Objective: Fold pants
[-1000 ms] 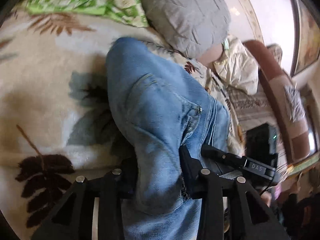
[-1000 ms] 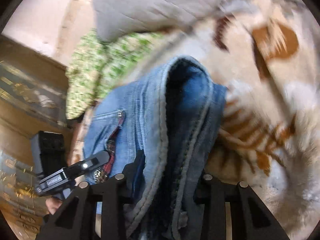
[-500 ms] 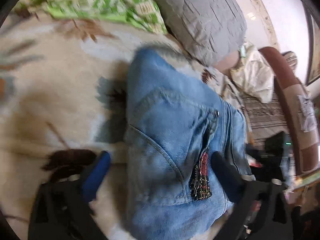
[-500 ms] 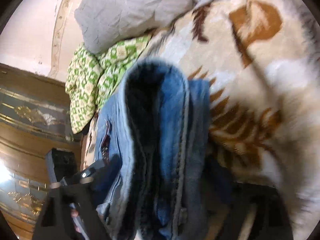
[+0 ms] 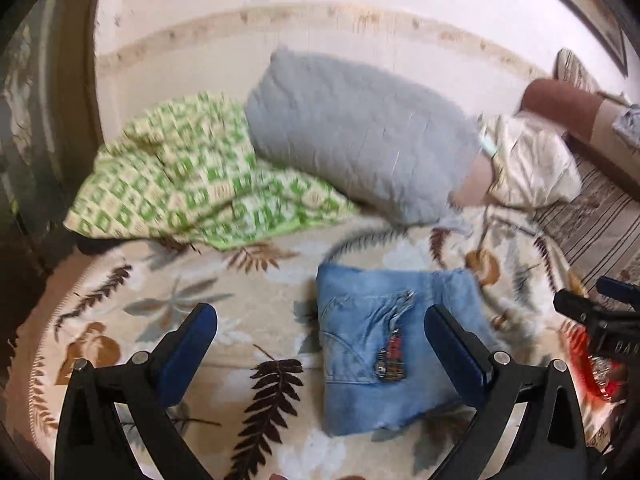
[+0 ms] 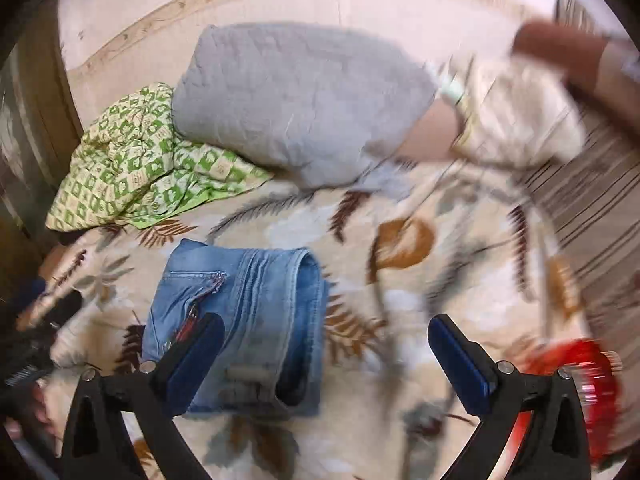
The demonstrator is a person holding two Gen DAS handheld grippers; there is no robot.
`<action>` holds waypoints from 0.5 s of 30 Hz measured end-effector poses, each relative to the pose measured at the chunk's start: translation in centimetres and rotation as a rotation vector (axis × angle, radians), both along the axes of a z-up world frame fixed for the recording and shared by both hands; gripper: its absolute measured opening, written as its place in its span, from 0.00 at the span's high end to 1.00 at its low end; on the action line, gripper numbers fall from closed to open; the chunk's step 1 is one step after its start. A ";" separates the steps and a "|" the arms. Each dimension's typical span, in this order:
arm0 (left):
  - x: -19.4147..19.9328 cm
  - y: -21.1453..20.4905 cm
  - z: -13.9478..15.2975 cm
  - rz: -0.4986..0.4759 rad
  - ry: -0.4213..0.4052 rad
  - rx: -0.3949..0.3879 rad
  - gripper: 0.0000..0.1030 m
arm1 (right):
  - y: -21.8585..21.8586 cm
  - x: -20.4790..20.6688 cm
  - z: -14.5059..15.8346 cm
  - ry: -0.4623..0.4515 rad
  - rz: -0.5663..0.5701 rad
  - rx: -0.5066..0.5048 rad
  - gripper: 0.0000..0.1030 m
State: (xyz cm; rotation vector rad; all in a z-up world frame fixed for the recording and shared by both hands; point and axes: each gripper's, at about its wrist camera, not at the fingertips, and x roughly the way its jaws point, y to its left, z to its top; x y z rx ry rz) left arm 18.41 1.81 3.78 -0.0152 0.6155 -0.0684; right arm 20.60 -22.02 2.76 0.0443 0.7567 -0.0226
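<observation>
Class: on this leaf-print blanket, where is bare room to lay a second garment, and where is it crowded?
Free: blanket left of the folded jeans, below the green quilt; also right of the jeans. Crowded: the far edge, with the quilt and grey pillow.

The right wrist view is smearing across its right half: a red object (image 6: pixel 576 392) by the lower right edge is blurring too much to identify, and the leaf-print blanket (image 6: pixel 460 264) there is losing its pattern. The folded jeans (image 6: pixel 248 320) are hiding their lower left corner behind one of the right gripper's fingers (image 6: pixel 196 364). In the left wrist view, a finger (image 5: pixel 460 344) is covering the jeans' right edge, a grey pillow (image 5: pixel 360 136) is hiding part of the green checked cloth (image 5: pixel 180 184), and the frame's right edge is cutting off the other gripper (image 5: pixel 600 320).
</observation>
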 end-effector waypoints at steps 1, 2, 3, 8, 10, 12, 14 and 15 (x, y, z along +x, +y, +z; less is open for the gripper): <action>-0.9 0.0 0.8 0.003 -0.021 0.001 0.00 | 0.0 -1.5 1.0 -0.037 -0.023 -0.023 0.00; -1.6 -0.2 1.4 0.008 -0.038 0.003 0.00 | 0.1 -3.0 2.1 -0.072 -0.039 -0.045 0.00; -3.0 -0.3 2.5 0.013 -0.068 0.010 0.00 | 0.0 -4.1 2.8 -0.093 -0.047 -0.056 0.00; -7.4 -1.0 4.6 -0.026 -0.114 0.019 0.00 | 0.1 -9.6 6.0 -0.187 -0.089 -0.076 0.00; -9.0 -1.2 4.4 -0.025 -0.114 0.037 0.00 | 0.3 -11.5 6.2 -0.201 -0.103 -0.078 0.00; -10.2 -1.0 3.8 -0.015 -0.107 0.031 0.00 | 0.3 -12.8 5.8 -0.200 -0.109 -0.072 0.00; -11.4 -0.6 2.9 -0.002 -0.088 0.008 0.00 | 0.3 -14.4 4.9 -0.193 -0.117 -0.046 0.00; -11.9 -0.4 2.3 0.005 -0.075 -0.005 0.00 | 0.3 -14.9 4.2 -0.185 -0.121 -0.036 0.00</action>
